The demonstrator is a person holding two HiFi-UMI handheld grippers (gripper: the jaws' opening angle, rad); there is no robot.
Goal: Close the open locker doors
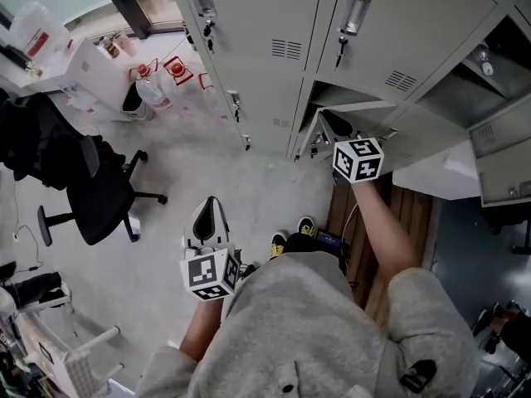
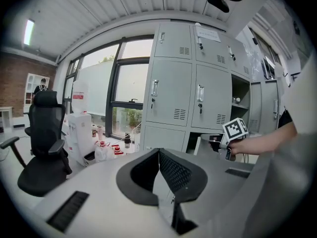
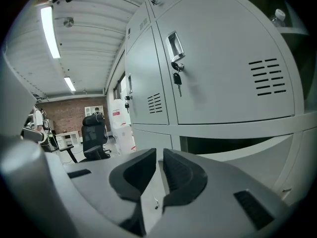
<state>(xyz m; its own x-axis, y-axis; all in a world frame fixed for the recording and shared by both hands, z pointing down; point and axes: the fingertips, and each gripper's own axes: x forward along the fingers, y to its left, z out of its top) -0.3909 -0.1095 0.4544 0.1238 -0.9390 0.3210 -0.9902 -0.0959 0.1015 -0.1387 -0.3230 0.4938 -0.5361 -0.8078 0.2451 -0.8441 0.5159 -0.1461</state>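
Grey lockers (image 1: 265, 31) fill the top of the head view. The bottom locker's door (image 1: 309, 135) hangs ajar over a dark opening (image 3: 223, 145). My right gripper (image 1: 332, 123) is held right at that door; its jaws stand a narrow slit apart with nothing between them (image 3: 159, 152). Further right, an upper compartment (image 1: 465, 89) stands open with a bottle (image 1: 484, 63) inside, and its door (image 1: 502, 152) is swung out. My left gripper (image 1: 209, 201) hangs low over the floor, away from the lockers, with its tips touching and holding nothing (image 2: 158, 151).
A black office chair (image 1: 99, 193) stands on the floor at left. Water bottles (image 1: 153, 89) and white boxes (image 1: 91, 69) sit by the window. A wooden platform (image 1: 411, 214) lies under the right lockers. My shoes (image 1: 286, 239) are close to the bottom locker.
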